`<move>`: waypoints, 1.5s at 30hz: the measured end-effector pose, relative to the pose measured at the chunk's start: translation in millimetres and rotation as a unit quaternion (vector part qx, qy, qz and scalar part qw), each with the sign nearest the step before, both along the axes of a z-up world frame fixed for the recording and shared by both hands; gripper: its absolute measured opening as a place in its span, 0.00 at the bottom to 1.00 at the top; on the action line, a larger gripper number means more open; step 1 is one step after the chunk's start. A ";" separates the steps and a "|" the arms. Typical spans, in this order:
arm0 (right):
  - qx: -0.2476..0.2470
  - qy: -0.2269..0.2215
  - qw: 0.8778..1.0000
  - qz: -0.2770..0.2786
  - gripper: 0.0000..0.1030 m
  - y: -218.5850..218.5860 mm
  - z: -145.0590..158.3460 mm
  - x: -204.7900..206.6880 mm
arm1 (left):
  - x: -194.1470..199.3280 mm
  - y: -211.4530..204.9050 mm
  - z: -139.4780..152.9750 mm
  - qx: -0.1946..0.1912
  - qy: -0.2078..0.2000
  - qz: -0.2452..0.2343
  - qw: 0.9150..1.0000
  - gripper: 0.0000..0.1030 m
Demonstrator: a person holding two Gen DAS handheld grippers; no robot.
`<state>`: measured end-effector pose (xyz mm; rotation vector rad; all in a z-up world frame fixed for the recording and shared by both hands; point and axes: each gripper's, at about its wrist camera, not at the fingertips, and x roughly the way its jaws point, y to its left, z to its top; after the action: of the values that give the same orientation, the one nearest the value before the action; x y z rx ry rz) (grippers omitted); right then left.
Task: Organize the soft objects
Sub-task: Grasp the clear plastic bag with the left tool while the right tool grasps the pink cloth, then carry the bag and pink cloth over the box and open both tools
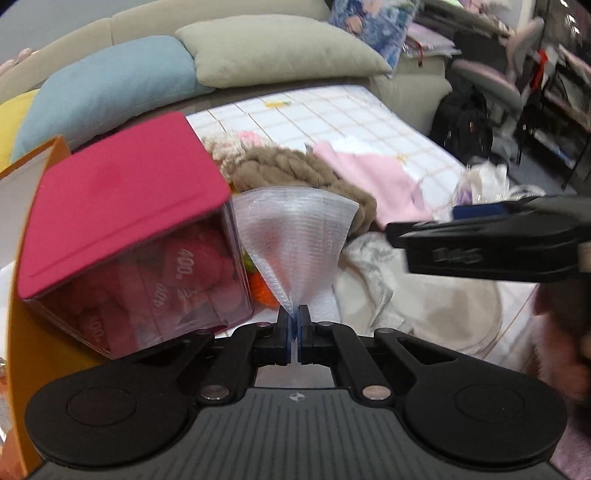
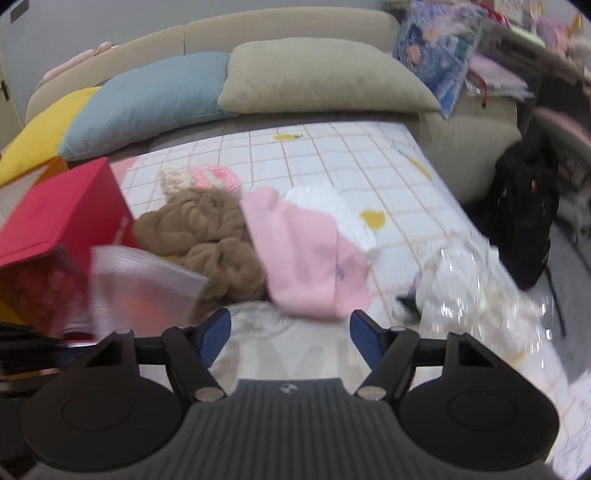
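- Left gripper (image 1: pixel 293 258) level, fingers pressed together, empty, beside tilted red-lidded box (image 1: pixel 125 229).
- Right gripper (image 2: pixel 290 332) spread wide, empty, facing pink hat (image 2: pixel 303 254).

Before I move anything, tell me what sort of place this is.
Likely a lived-in home living room: a beige sofa lined with a blue throw pillow, a white grid-patterned blanket strewn with soft knitwear, and a black backpack on the floor.
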<state>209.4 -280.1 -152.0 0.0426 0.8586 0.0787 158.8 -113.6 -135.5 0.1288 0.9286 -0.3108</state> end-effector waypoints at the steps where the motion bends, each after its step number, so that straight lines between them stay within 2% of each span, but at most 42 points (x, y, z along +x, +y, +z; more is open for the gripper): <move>1: -0.006 -0.003 1.000 0.002 0.68 0.4 -3.2 3.1 | 0.7 -1.5 1.9 -0.002 -0.001 0.001 1.000 0.02; 3: -0.016 0.001 1.000 0.006 0.67 1.4 -11.8 11.5 | 2.4 -1.6 5.0 -0.005 -0.003 0.004 1.000 0.02; 6: -0.020 0.018 1.000 0.007 0.54 0.7 -25.2 20.8 | 7.3 -5.9 4.7 -0.005 0.000 0.008 1.000 0.02; 8: -0.023 0.020 1.000 0.006 0.52 -0.2 -29.6 23.6 | 8.4 -7.3 3.7 -0.008 0.002 0.010 1.000 0.02; 12: -0.026 0.016 1.000 0.007 0.28 -0.4 -29.6 22.9 | 8.0 -7.6 3.3 -0.009 0.007 0.012 1.000 0.02; 13: -0.025 0.013 1.000 0.009 0.17 0.1 -29.1 22.0 | 7.7 -7.3 3.4 -0.009 0.007 0.013 1.000 0.02; 15: -0.026 0.008 1.000 0.014 0.06 1.5 -26.8 20.4 | 7.5 -6.1 5.0 -0.009 0.007 0.013 1.000 0.02; 21: -0.035 -0.043 0.998 0.012 0.02 2.1 -3.9 5.5 | -0.5 -1.4 18.5 -0.018 -0.011 0.012 1.000 0.02; 30: 0.009 -0.112 0.994 -0.020 0.01 -5.5 50.6 -38.2 | -23.0 16.2 52.4 -0.052 -0.045 0.020 0.997 0.02; 38: 0.034 -0.143 0.989 -0.003 0.01 15.0 95.0 -94.4 | -46.5 48.6 90.3 -0.094 -0.078 0.037 0.992 0.02; 45: 0.060 -0.158 0.985 0.040 0.01 44.5 125.4 -128.1 | -64.4 84.8 107.5 -0.111 -0.092 0.066 0.987 0.02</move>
<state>81.3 -235.6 -26.6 0.1061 0.5375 0.2064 94.4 -28.8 -28.0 -0.1070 0.7101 -0.2722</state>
